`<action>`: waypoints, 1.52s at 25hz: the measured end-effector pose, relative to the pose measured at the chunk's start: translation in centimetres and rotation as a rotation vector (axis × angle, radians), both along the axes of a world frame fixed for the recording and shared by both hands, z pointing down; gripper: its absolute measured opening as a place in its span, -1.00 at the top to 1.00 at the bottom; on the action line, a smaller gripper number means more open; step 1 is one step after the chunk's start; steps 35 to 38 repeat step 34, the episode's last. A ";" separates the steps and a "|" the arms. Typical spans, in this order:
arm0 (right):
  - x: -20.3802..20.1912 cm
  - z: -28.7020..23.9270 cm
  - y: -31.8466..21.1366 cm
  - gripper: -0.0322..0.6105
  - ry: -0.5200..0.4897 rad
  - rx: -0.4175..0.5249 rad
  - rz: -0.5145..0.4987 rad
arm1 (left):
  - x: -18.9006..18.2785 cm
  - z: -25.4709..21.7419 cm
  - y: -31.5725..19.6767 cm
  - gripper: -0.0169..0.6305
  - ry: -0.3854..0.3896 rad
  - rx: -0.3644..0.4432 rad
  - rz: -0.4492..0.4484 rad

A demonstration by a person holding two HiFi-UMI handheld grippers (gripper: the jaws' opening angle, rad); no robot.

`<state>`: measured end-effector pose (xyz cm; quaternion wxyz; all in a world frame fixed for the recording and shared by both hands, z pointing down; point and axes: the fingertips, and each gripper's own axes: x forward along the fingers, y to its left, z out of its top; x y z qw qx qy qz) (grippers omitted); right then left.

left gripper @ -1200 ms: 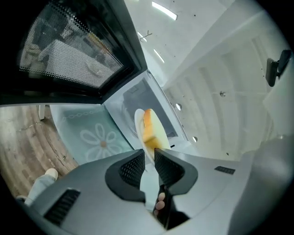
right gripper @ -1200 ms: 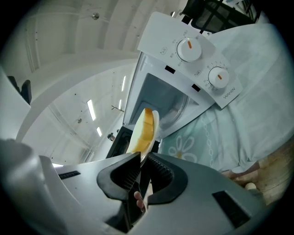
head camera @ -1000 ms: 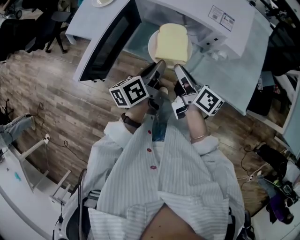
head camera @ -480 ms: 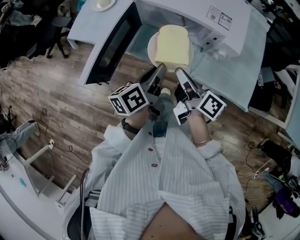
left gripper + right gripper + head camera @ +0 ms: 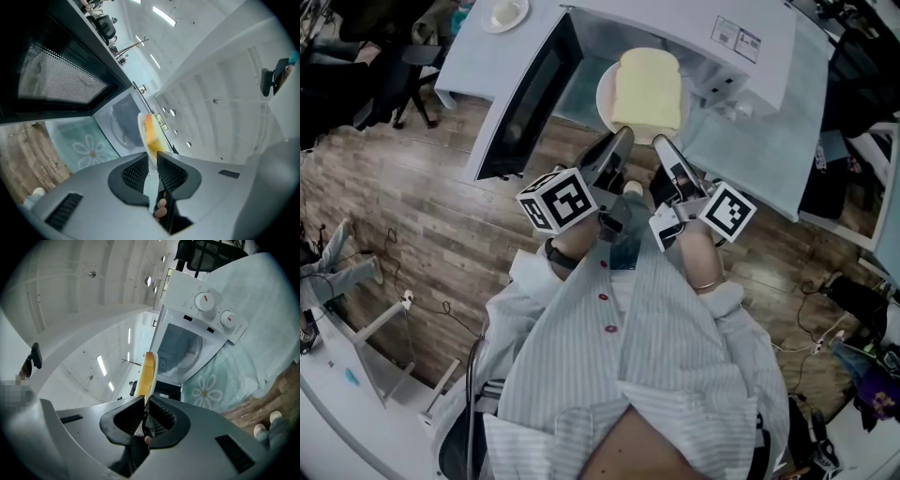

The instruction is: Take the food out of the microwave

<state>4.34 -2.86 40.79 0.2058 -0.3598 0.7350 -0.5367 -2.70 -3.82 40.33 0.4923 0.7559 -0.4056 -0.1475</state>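
Bread slice [image 5: 646, 89], thick, square and pale yellow, sits on a round white plate [image 5: 603, 94] whose rim the left tongs [image 5: 622, 141], just closing tighter, and right tongs [image 5: 664, 150] pinch.

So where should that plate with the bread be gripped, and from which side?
Grip the plate by its bare near rim, coming in edge-on from the microwave's open front. The rim is thin and flat, and the bread covers the middle.

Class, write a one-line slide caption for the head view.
Left gripper, jaws just closing tighter, and right gripper hold a plate of bread at the open microwave.
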 end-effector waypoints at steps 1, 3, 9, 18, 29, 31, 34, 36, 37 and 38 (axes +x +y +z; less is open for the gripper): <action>0.0 -0.1 -0.1 0.73 -0.004 0.000 0.002 | 0.0 -0.1 -0.1 0.75 0.000 0.001 0.001; 0.2 -0.3 -0.3 0.74 -0.007 -0.001 0.006 | 0.0 -0.1 -0.2 0.75 -0.001 0.000 0.004; 0.5 -0.5 -0.8 0.74 -0.011 0.003 0.007 | 0.4 -0.3 -0.7 0.75 0.006 0.004 0.009; 0.7 -0.5 -1.3 0.74 -0.011 0.000 -0.003 | 0.5 -0.3 -1.3 0.75 0.009 0.004 -0.002; 0.9 -0.5 -1.6 0.74 -0.003 -0.006 -0.009 | 0.6 -0.3 -1.6 0.75 0.022 -0.010 -0.005; 1.1 -0.6 -1.7 0.74 0.001 -0.006 -0.003 | 0.8 -0.4 -1.8 0.75 0.018 -0.009 0.006; 1.7 -0.8 -1.8 0.74 0.006 -0.005 0.011 | 1.3 -1.0 -2.0 0.75 0.008 0.010 0.024; 1.7 -0.8 -1.8 0.74 0.006 -0.005 0.011 | 1.3 -1.0 -2.0 0.75 0.008 0.010 0.024; 1.7 -0.8 -1.8 0.74 0.006 -0.005 0.011 | 1.3 -1.0 -2.0 0.75 0.008 0.010 0.024; 1.7 -0.8 -1.8 0.74 0.006 -0.005 0.011 | 1.3 -1.0 -2.0 0.75 0.008 0.010 0.024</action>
